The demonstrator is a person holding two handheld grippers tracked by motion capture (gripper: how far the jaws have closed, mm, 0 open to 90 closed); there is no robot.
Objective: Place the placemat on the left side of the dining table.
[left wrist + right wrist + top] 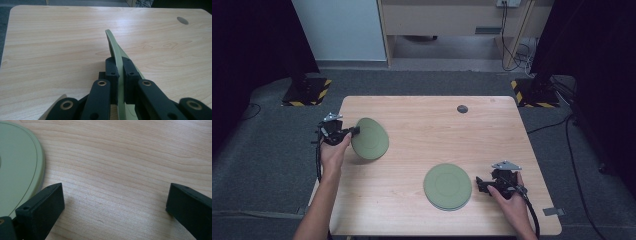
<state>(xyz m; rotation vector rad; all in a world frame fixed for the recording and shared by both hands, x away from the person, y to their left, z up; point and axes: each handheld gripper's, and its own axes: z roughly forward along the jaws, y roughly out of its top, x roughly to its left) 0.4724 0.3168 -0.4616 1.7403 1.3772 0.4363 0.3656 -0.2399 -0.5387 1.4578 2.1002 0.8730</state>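
The left hand-held gripper (353,131) is clamping its jaws on just the near rim of a green plate (370,138), holding it tilted above the left side of the wooden worktop (422,120); with so thin a bite, the plate could be pivoting or slipping out and dropping onto the wood. The right hand-held gripper (479,183) is resting on the worktop with its jaws spread wide around nothing, just beside the right edge of a stack of matching green plates (447,186), close enough that a careless nudge could be shifting the stack.
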